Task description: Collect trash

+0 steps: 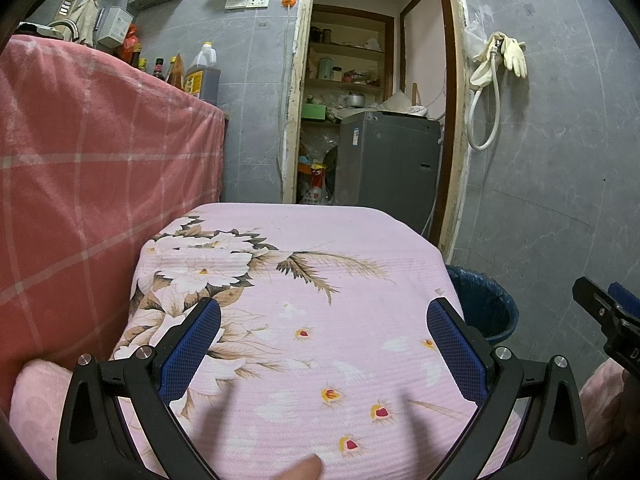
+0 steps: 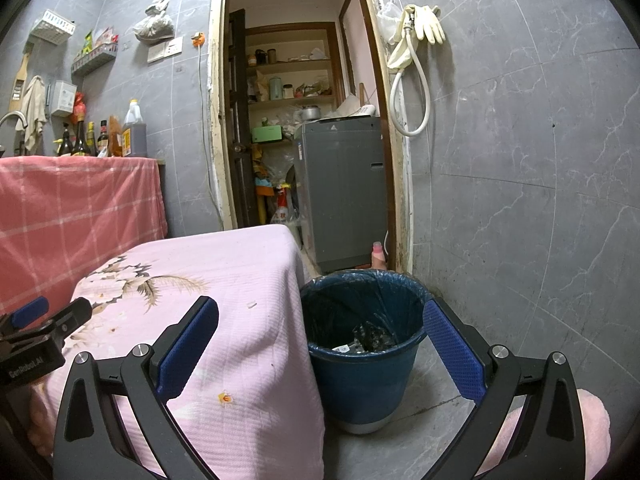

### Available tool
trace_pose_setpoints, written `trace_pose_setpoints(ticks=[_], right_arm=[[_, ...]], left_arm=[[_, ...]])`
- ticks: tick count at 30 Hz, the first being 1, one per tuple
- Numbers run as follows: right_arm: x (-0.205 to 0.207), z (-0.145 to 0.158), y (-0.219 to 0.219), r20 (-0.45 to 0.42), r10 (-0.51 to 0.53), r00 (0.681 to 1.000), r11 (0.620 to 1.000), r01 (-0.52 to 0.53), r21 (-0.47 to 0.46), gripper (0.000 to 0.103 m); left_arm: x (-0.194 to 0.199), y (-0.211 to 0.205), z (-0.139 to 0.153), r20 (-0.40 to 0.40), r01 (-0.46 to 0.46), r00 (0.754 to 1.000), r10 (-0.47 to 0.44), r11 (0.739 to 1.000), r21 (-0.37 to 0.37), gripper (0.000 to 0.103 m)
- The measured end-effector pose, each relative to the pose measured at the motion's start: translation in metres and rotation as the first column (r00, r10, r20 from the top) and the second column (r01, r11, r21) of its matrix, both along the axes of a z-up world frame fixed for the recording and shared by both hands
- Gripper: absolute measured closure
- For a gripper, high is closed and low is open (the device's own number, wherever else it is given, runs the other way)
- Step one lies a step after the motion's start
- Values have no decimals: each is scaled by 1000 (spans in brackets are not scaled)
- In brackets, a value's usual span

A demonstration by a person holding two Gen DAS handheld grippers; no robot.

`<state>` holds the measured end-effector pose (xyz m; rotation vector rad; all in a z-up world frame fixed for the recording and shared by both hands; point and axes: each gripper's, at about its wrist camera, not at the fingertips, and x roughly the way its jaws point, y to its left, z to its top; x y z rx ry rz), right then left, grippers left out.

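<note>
Hovering with fingers spread and empty: left gripper [image 1: 324, 344] over the pink-clothed table [image 1: 360, 240], right gripper [image 2: 320, 344] above its right edge, beside the lined bin [image 2: 362, 356]. Only a small scrap [image 2: 251, 304] near that edge; trash already in bin. Could nudge the scrap off the edge, or snag cloth instead.

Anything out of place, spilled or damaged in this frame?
A small pale scrap lies on the pink floral cloth near its right edge, beside the blue lined bin, which already holds trash. The door frame looks chipped and stained. Both grippers are open and empty.

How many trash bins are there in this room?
1: the blue bin, lined with a bag, stands on the floor right beside the pink-covered table. Others may be hidden beyond the doorway.
</note>
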<state>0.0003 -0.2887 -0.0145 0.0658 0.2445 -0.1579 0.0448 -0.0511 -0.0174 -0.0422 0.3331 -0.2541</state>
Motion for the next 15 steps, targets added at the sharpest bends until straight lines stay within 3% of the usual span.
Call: trace_pose_setpoints(ticks=[15], right_arm=[[0, 0, 0, 0, 0, 1000, 1000, 0, 1, 0]], left_arm=[[6, 9, -1, 10, -1, 1000, 1, 1000, 23, 2]])
